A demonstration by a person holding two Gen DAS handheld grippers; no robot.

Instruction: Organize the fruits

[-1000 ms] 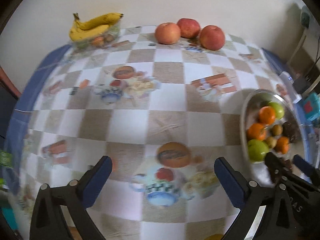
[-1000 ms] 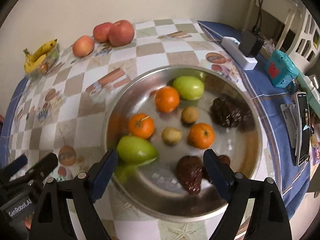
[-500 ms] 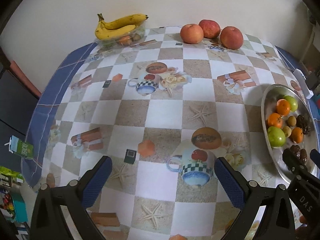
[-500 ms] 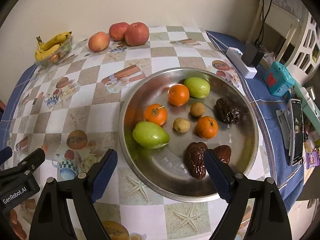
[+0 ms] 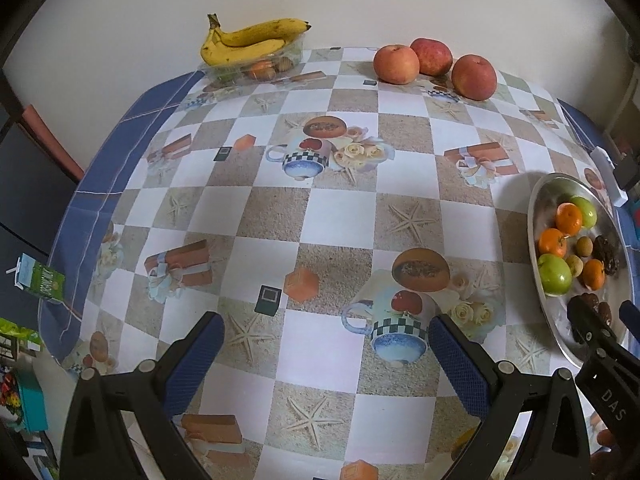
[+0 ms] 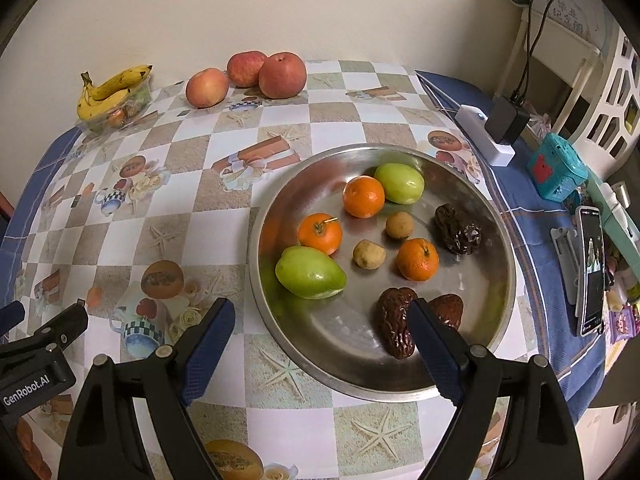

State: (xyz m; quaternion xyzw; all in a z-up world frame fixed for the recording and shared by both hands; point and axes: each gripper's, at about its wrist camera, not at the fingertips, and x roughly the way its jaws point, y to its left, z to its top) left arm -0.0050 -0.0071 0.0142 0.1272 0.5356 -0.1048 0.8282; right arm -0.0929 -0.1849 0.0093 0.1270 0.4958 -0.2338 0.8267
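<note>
A round steel tray (image 6: 472,376) sits on the checked tablecloth and holds two green fruits (image 6: 310,273), three oranges (image 6: 363,196), two small brown fruits (image 6: 369,254) and dark dried dates (image 6: 394,322). The tray shows at the right in the left wrist view (image 5: 538,280). Three red apples (image 5: 432,64) and a banana bunch (image 5: 248,42) on a clear box lie at the table's far edge. My left gripper (image 5: 324,350) is open and empty above the bare cloth. My right gripper (image 6: 320,340) is open and empty over the tray's near rim.
A white power strip with a black adapter (image 6: 494,128), a teal toy (image 6: 556,168) and a phone on a stand (image 6: 588,272) lie right of the tray. A green carton (image 5: 40,280) stands beyond the table's left edge. A wall backs the table.
Both grippers have pulled back and risen, so more of the table and the whole tray are in view. Both stay open and empty. The fruits have not moved.
</note>
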